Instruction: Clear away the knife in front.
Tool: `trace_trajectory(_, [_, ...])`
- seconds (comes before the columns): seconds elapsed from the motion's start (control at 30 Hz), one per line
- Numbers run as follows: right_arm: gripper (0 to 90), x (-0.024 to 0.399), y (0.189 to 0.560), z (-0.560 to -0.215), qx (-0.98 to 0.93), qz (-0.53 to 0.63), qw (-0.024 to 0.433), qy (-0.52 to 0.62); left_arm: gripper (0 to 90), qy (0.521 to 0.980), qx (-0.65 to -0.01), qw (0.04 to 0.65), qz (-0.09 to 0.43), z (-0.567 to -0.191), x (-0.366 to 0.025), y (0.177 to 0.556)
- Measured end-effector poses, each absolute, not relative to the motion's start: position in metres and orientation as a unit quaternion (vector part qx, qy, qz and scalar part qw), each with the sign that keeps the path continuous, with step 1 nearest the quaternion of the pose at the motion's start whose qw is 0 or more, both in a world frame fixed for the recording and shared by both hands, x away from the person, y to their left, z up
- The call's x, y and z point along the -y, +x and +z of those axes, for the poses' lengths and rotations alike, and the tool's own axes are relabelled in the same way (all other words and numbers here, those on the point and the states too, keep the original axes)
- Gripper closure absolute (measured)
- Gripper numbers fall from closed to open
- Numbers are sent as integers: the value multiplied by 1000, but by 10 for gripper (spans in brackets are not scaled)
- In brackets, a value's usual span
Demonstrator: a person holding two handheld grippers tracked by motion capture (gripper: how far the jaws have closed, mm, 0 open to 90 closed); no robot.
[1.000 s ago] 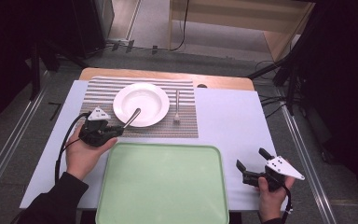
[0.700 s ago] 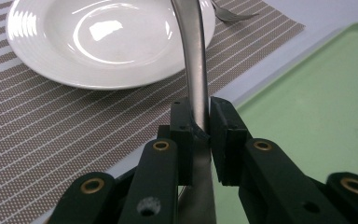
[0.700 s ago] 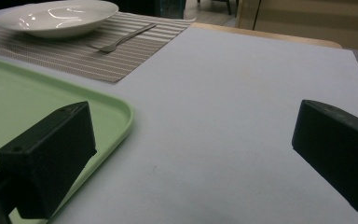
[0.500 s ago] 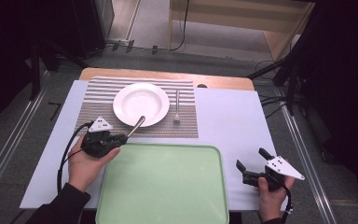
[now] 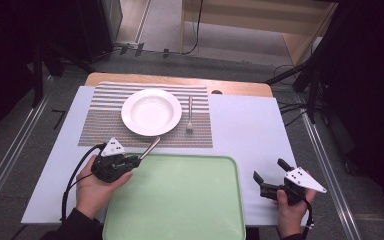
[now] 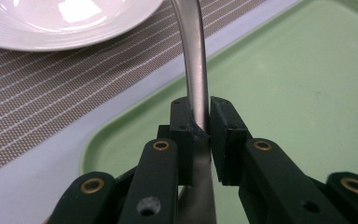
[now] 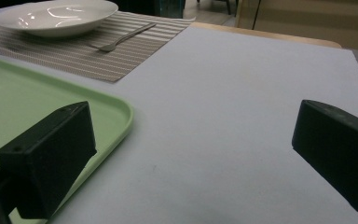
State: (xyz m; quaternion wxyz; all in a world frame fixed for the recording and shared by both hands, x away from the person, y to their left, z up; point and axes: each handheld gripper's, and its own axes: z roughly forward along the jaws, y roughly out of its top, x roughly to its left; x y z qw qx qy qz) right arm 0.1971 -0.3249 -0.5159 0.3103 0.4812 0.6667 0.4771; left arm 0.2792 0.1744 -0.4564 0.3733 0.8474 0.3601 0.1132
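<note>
Steel is what I have pinched in my left gripper point(image 5: 136, 161): the handle of a metal utensil point(image 5: 150, 148), clamped flat between my two black pads. In the left gripper view that handle point(image 6: 196, 70) rises straight up from the pads and curves away towards the white plate point(image 6: 60, 21); its working end is cut off by the top edge, so I cannot tell whether it is a spoon or a knife. From the high view the utensil hangs in my grip over the far left corner of the green tray point(image 5: 180, 200), with its far end just short of the plate's point(image 5: 151, 111) near rim, above the striped placemat point(image 5: 100, 130).

On the same placemat, just to the right of the plate, lies a fork point(image 5: 190, 114), tines towards me.

My right gripper point(image 5: 269, 176) sits well apart from all that, beside the tray's right edge over the pale table cover point(image 5: 245, 125). Its jaws are spread wide (nothing at all between them), and in the right gripper view I see bare cover between the two black fingers point(image 7: 51, 154), with the tray's corner point(image 7: 116, 116) at the left.
</note>
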Motion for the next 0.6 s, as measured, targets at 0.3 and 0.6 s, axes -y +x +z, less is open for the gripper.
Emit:
trace_trajectory(0.3, [0, 325, 197, -516, -667, 477, 309, 482, 789, 850, -364, 367, 97, -473, -172, 268])
trace_trajectory(0.6, [0, 325, 197, -516, -667, 476, 310, 482, 789, 856, -358, 362, 93, -479, -166, 261])
